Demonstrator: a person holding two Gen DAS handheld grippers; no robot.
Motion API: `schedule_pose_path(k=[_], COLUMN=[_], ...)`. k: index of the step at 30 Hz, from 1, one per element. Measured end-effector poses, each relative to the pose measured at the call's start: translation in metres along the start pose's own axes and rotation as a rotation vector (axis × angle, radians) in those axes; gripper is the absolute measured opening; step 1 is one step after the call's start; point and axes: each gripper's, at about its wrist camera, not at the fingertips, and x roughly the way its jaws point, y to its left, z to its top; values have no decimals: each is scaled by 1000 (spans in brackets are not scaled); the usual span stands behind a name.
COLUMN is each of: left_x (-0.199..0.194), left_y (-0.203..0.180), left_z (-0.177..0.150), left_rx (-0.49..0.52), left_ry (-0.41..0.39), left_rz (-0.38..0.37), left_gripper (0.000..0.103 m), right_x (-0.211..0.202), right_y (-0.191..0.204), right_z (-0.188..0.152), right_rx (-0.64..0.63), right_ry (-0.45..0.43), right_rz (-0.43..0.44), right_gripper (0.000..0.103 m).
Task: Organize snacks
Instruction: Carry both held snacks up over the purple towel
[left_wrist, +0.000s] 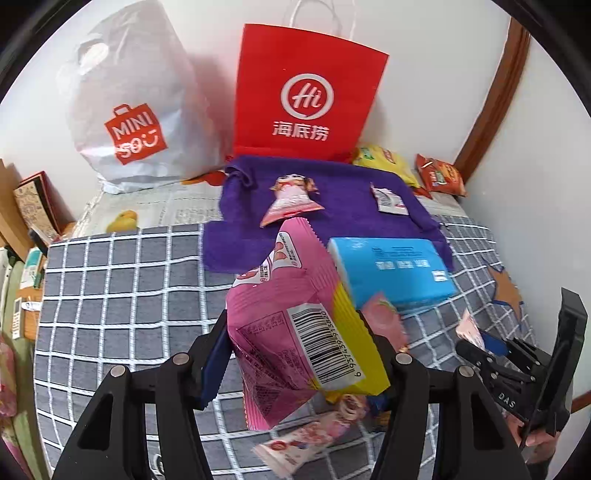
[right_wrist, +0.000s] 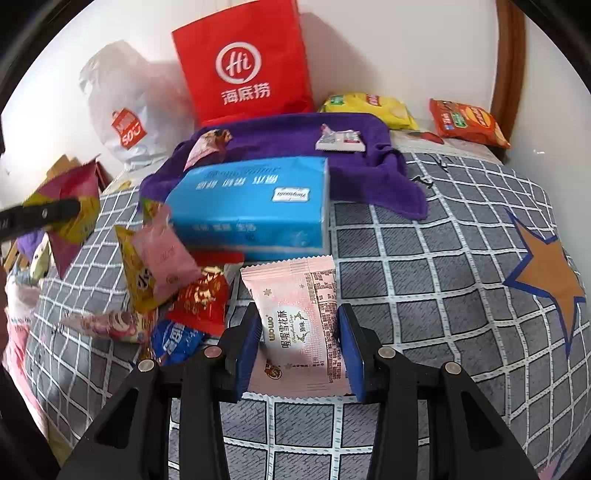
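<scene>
My left gripper (left_wrist: 295, 343) is shut on a pink and yellow snack bag (left_wrist: 291, 325) and holds it above the checked bedcover (left_wrist: 122, 295). My right gripper (right_wrist: 297, 343) is shut on a pale pink snack packet (right_wrist: 301, 325), low over the cover; it also shows at the right edge of the left wrist view (left_wrist: 480, 343). A heap of snack packets (right_wrist: 166, 291) lies left of it. A purple cloth (left_wrist: 332, 206) carries two small packets, one pink (left_wrist: 291, 203) and one white (left_wrist: 388, 199). A blue tissue pack (right_wrist: 255, 206) lies at the cloth's near edge.
A red paper bag (left_wrist: 306, 92) and a white plastic bag (left_wrist: 133, 110) stand against the wall behind the cloth. A yellow chip bag (right_wrist: 369, 109) and an orange one (right_wrist: 467, 122) lie in the far right corner. A wooden frame (left_wrist: 491, 96) runs up the wall.
</scene>
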Motion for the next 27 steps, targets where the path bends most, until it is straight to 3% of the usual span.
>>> schedule_pose_path(k=[12,23,27], left_x=[2,3,6], left_y=[-39,-48,-42], left_z=[11,51,70], left_rx=[53,74,71], left_ry=[4,-39,-48], left_rz=[-25,-4,-9], left_gripper=[59,59,59], right_x=[-19,-26,-18], right_y=[2,12,14], right_z=[47,116,143], right_rx=[9,-32,-42], right_ry=[-91,-151,-144], right_rz=[23,3,33], right_gripper=[41,41,39])
